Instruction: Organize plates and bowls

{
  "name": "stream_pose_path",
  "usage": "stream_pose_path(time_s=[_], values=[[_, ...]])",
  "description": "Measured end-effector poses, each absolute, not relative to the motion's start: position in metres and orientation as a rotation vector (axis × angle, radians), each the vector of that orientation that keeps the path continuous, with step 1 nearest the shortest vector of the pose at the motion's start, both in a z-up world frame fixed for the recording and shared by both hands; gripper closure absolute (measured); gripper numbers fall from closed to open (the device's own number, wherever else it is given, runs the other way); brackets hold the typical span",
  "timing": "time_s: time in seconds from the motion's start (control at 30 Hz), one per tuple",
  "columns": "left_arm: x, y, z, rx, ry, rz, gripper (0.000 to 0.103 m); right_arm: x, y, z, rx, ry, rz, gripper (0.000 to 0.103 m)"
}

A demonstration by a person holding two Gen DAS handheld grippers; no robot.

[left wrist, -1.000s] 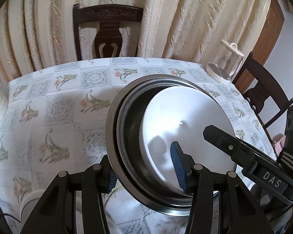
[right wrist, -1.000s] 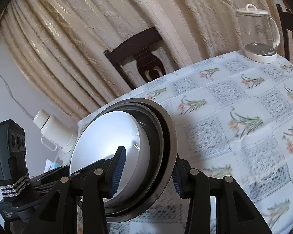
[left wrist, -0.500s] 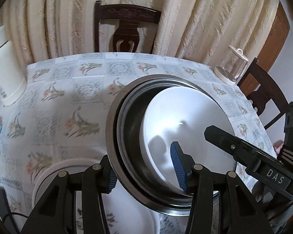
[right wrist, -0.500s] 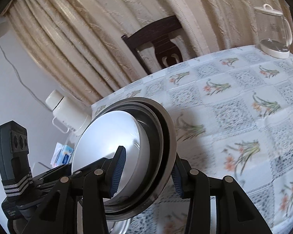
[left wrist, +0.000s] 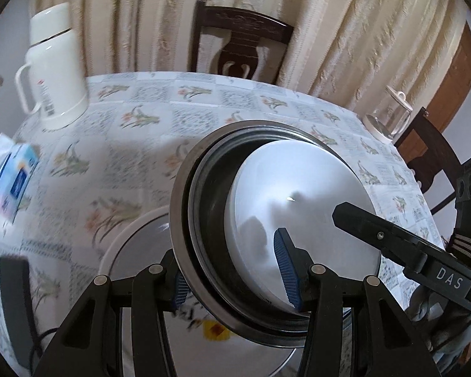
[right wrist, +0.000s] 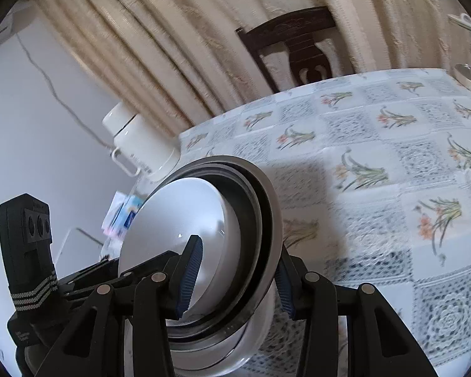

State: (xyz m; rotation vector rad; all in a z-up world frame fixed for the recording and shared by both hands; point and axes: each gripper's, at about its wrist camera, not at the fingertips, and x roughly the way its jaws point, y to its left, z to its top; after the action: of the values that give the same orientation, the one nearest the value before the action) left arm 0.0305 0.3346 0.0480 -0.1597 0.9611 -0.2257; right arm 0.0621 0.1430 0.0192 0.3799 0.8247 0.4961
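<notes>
A nested stack of dishes is held above the table (left wrist: pixel 204 110) by both tools at once. The stack is made up of a white bowl (left wrist: pixel 301 220) seated inside a dark bowl (left wrist: pixel 210 220), which sits in a steel bowl (left wrist: pixel 177 207) with a broad rim. The left tool (left wrist: pixel 232 265) is closed on the stack's rim: one blue-padded finger is pressed against the inside of the white bowl, the other is set against the outer side of the steel rim. The right tool (right wrist: pixel 235 275) is clamped on the opposite edge in the same manner, one pad inside the white bowl (right wrist: pixel 179 238), the other behind the steel rim (right wrist: pixel 274 220). The stack is tilted rather than level. Under it, on the flowered tablecloth, a large white plate (left wrist: pixel 135 242) is seen, partly covered by the stack. A white thermos jug (left wrist: pixel 51 66) is stood at the far left of the table, a blue and white packet (left wrist: pixel 14 185) lies near the left edge, and a glass kettle (left wrist: pixel 389 119) stands at the far right. A dark wooden chair (left wrist: pixel 238 44) is placed behind the table, before cream curtains.
</notes>
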Motion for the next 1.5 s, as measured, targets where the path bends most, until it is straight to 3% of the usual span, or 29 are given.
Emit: stream_pose_path(time_s=[0.47, 1.5], values=[[-0.005, 0.379, 0.023, -0.243, 0.996, -0.160, 0.053, 0.046, 0.179, 0.000, 0.313, 0.889, 0.548, 0.056], [-0.011, 0.386, 0.004, -0.264, 1.039, -0.141, 0.053, 0.045, 0.192, -0.018, 0.284, 0.929, 0.550, 0.054]])
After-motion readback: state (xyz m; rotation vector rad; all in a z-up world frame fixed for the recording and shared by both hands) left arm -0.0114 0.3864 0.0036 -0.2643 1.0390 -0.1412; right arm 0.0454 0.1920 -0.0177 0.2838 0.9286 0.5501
